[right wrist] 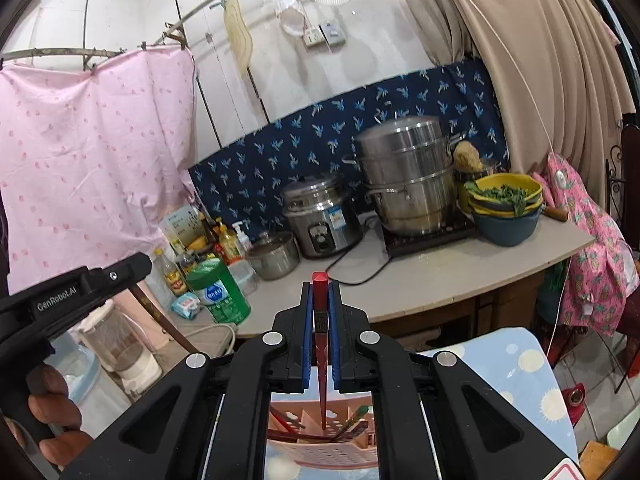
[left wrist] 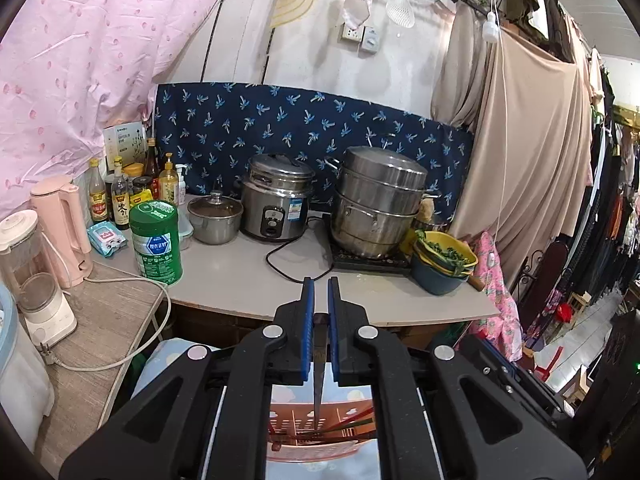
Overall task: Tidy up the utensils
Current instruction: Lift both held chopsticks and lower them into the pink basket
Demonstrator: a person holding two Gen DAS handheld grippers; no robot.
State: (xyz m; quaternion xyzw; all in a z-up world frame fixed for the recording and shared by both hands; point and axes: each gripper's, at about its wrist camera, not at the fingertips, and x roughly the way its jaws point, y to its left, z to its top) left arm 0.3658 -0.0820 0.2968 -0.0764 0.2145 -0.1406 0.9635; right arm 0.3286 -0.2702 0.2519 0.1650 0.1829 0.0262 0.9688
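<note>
A dark chopstick (left wrist: 319, 376) is gripped upright in the closed jaws of the left gripper (left wrist: 321, 300). A red chopstick (right wrist: 321, 344) is clamped likewise by the right gripper (right wrist: 321, 300). Both are held above a pink slotted basket (right wrist: 320, 446) of chopsticks, near the tabletop (left wrist: 240, 276).

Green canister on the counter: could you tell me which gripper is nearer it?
Left: the left gripper is just left of the green canister; the right gripper hangs back, farther right.

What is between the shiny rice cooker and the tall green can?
A small steel pot with a glass lid sits between the rice cooker and the green can, clearest in the left wrist view.
</note>
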